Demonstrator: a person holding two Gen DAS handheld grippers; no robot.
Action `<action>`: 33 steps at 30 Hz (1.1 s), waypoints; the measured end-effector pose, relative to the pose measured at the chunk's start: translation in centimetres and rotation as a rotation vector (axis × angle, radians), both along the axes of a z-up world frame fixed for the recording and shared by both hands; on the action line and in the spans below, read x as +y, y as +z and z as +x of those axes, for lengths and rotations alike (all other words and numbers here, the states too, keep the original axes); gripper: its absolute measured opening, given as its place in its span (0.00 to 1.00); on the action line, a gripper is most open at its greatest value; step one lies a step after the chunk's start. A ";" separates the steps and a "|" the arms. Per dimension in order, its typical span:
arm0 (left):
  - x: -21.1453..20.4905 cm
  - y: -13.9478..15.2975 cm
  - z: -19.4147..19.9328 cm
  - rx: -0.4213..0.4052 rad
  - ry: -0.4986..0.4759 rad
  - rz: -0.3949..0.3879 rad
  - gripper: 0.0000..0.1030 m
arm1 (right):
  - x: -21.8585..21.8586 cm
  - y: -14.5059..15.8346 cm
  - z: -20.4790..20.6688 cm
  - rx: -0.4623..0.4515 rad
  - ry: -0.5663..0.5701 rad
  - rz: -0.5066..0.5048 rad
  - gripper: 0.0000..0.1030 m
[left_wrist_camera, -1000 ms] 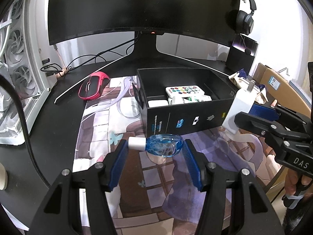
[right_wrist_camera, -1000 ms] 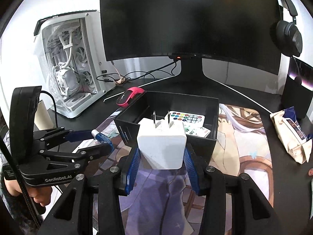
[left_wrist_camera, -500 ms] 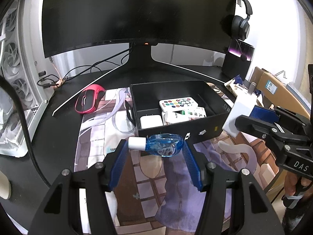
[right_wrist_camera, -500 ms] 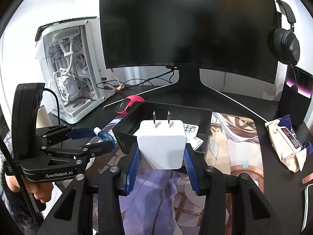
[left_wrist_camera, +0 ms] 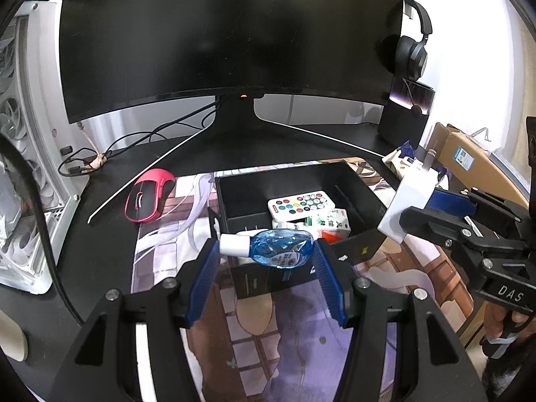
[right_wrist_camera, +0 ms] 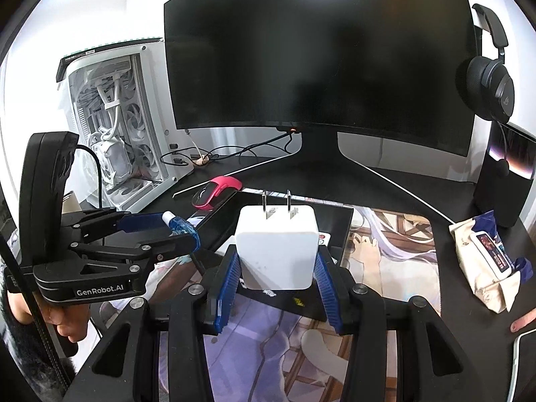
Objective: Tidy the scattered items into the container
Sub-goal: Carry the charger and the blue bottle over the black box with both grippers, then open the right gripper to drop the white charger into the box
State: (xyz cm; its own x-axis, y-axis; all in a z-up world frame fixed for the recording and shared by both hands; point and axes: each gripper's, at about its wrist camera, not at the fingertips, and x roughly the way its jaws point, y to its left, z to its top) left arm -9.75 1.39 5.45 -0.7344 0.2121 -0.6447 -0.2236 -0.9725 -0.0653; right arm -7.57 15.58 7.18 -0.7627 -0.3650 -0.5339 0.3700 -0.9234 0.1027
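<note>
Left gripper clamps a clear blue plastic bottle, right gripper a white square charger, both carried above the near wall of the black rectangular box for dropping in.

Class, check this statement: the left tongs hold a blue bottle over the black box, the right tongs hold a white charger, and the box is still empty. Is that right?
Not quite. The box is not empty: the left wrist view shows a remote and a carton inside. The rest stands: the left tongs hold the blue bottle, and the right tongs hold the white charger.
</note>
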 end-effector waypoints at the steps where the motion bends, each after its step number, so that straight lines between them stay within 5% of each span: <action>1: 0.1 0.1 -0.2 0.000 -0.002 0.001 0.55 | 0.1 0.0 -0.1 0.000 -0.001 0.001 0.43; 33: 1.3 -1.3 -6.8 -0.068 -0.020 -0.010 0.55 | -0.1 -1.8 -7.0 -0.081 -0.012 0.015 0.43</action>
State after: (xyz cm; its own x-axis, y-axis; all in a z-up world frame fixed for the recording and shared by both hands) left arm -16.58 2.70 4.18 -0.6842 0.2196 -0.6955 -0.2386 -0.9685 -0.0710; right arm -14.52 15.51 5.34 -0.7214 -0.3477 -0.5989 0.3499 -0.9293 0.1180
